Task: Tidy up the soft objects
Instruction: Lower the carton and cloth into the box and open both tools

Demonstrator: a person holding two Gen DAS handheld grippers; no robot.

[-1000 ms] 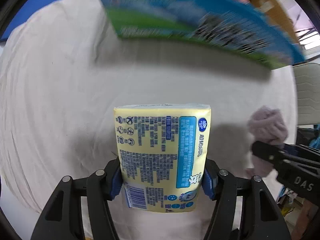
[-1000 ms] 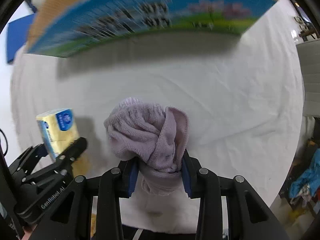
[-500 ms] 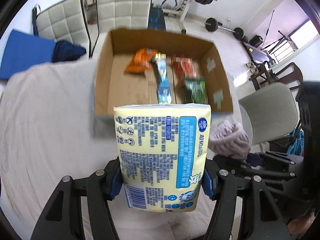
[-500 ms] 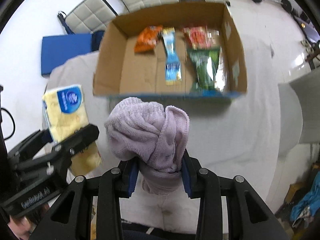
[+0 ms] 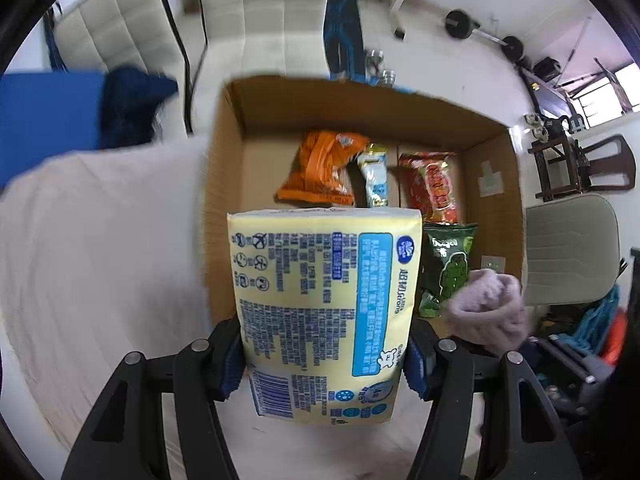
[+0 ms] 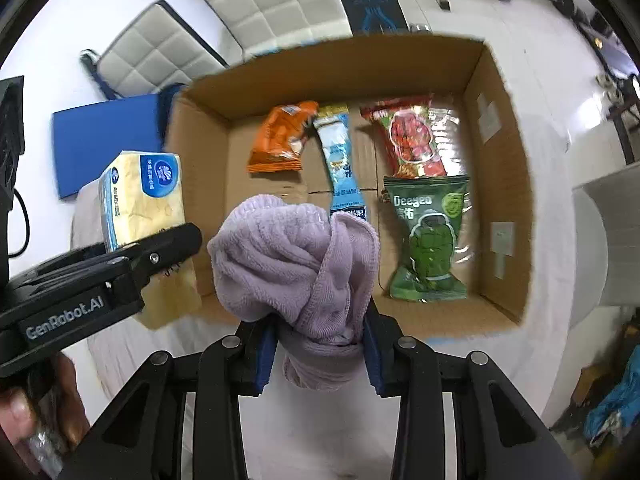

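Note:
My left gripper [image 5: 324, 360] is shut on a yellow tissue pack [image 5: 324, 312] and holds it in the air above the near left edge of an open cardboard box [image 5: 224, 184]. My right gripper [image 6: 320, 344] is shut on a bunched lilac towel [image 6: 296, 264], held above the box's near edge [image 6: 472, 324]. The tissue pack [image 6: 140, 196] and the left gripper's finger [image 6: 160, 252] show at the left of the right wrist view. The towel [image 5: 484, 312] shows at the right of the left wrist view.
The box holds an orange snack bag [image 6: 280, 136], a blue-white packet [image 6: 340, 160], a red snack bag [image 6: 412, 136] and a green snack bag [image 6: 428, 236]. A white cloth covers the table [image 5: 100, 240]. Padded chairs [image 6: 272, 0] and a blue mat [image 6: 108, 136] stand behind.
Both grippers have risen and moved forward with their loads. The box, seen from its side one second ago, now shows from above with its inside in view.

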